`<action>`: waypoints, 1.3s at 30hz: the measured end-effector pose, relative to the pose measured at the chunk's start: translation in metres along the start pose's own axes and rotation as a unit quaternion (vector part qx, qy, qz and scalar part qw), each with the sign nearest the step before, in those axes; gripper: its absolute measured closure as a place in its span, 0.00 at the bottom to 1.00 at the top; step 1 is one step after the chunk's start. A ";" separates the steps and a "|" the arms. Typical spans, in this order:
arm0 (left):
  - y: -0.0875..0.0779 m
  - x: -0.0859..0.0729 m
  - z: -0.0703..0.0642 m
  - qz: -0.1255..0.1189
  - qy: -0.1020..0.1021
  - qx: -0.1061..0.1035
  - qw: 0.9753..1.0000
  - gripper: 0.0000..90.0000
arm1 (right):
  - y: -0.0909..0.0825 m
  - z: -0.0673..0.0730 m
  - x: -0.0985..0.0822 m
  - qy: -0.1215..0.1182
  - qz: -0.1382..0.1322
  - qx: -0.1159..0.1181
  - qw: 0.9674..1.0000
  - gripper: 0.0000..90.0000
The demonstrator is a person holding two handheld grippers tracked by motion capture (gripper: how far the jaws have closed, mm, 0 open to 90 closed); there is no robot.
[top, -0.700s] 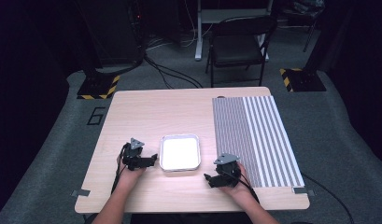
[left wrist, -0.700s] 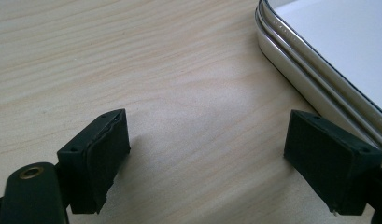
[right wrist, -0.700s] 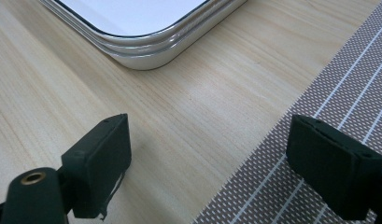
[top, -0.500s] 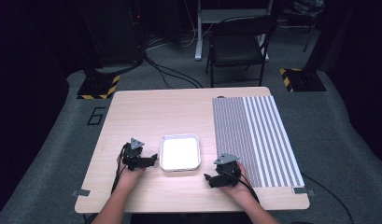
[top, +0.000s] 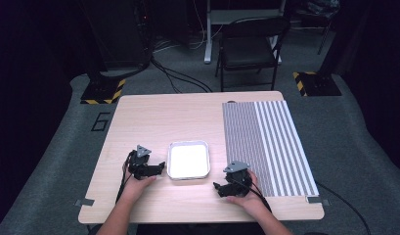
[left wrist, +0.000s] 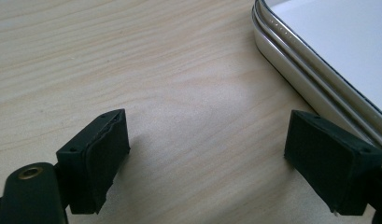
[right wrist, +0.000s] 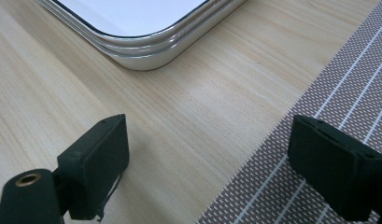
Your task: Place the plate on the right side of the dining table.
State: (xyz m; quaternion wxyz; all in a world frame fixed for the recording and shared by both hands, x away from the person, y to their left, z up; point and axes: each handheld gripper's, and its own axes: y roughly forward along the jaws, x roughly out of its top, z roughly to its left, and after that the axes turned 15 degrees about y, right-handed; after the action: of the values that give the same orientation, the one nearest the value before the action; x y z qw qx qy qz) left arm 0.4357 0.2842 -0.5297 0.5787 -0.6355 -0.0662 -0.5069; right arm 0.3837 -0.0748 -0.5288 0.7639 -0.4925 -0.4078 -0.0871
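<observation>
— While both hands are resting near the table's front edge, where is the white tray (top: 188, 160) sitting?
— Between them: just beside the left gripper (top: 161, 166), whose jaws are standing spread over bare pale woodgrain; its rounded, ridged metal rim is gleaming.
— And the right gripper (top: 217, 187)?
— Spread too, gripping nothing, straddling the border of the woven striped mat (top: 266, 144). Open wooden table (top: 163, 117) is stretching beyond.

Overhead view faces forward; close gripper views share tray (top: 188, 160).
</observation>
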 end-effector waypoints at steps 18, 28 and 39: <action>-0.002 0.002 -0.002 0.006 -0.013 0.011 1.000 0.19 | -0.002 0.003 -0.001 0.000 -0.005 0.000 1.000 0.23; -0.013 0.004 0.003 0.009 -0.046 0.015 0.999 0.40 | -0.009 0.011 0.001 0.003 -0.013 -0.007 1.000 0.34; -0.024 0.011 -0.004 -0.009 -0.037 0.027 0.999 0.39 | -0.016 0.006 0.007 0.051 -0.015 -0.017 0.998 0.39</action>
State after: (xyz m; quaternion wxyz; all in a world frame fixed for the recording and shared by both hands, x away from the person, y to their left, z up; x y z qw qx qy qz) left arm 0.4226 0.2832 -0.5062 0.5881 -0.6376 -0.1068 -0.4861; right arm 0.3762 -0.0758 -0.5116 0.7737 -0.4942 -0.3743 -0.1308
